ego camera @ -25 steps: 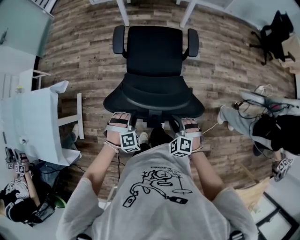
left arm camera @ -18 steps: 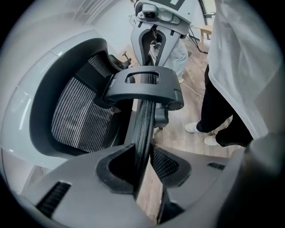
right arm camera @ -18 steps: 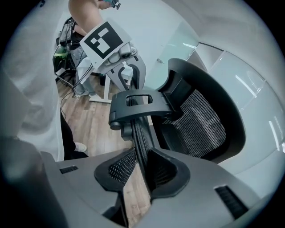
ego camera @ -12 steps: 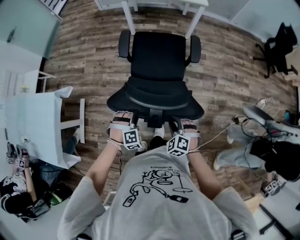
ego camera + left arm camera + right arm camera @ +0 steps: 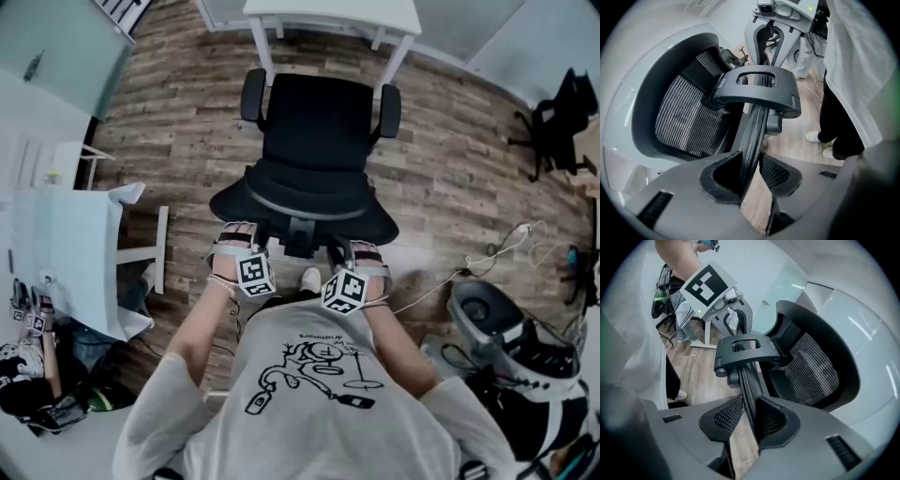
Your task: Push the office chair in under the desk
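Nearest, behind the office chair (image 5: 314,141), a person (image 5: 314,375) in a grey printed shirt is standing, one pale shoe (image 5: 310,278) showing just behind the chair's back. The left gripper (image 5: 240,239) is reaching onto the left part of the backrest rim (image 5: 305,202). In the left gripper view the left gripper (image 5: 750,168) is holding that dark rim (image 5: 757,117) between its pads, the jaws having just been opening a little, rim filling the gap. The right gripper (image 5: 361,251) is doing the same on the right part of the rim. In the right gripper view the right gripper (image 5: 749,416) is pinching the rim (image 5: 747,380) at a narrow setting, both pads pressing on it. Between the two grips a grey bracket (image 5: 757,91) is sticking out from the chair's back. Beyond, the seat is facing away from the person, armrests (image 5: 251,94) lying on either side. Wooden floor (image 5: 450,159) is running all round the chair. Farthest, the white desk (image 5: 328,14) is standing just past the chair's front, its legs (image 5: 262,56) slanting down beside the armrests, the seat not yet under the top.
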{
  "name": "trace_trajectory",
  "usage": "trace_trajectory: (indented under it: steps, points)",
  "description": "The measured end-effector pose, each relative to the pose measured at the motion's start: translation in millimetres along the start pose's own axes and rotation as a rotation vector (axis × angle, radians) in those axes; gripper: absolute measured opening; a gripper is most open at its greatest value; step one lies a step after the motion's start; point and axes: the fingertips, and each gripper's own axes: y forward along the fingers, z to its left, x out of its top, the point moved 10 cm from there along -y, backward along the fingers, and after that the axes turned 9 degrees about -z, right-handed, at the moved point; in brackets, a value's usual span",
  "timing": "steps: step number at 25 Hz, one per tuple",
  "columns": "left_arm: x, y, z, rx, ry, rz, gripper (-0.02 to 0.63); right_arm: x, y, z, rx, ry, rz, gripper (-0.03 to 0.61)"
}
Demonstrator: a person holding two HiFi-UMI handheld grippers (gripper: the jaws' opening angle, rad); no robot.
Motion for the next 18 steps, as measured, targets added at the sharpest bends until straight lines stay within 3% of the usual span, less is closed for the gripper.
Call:
trace_trajectory:
  steps: [10,18]
  points:
    - [10.0,12.5,13.7,-0.017,-0.027,-0.001,0.123,-12.0,7.1,-24.1,0.028,-0.004,-0.007,0.130]
    - [13.9,28.1,24.2,0.012,-0.010,-0.022,0.130,-19.7,17.2,-39.9,-0.004,0.017,0.003,0.137]
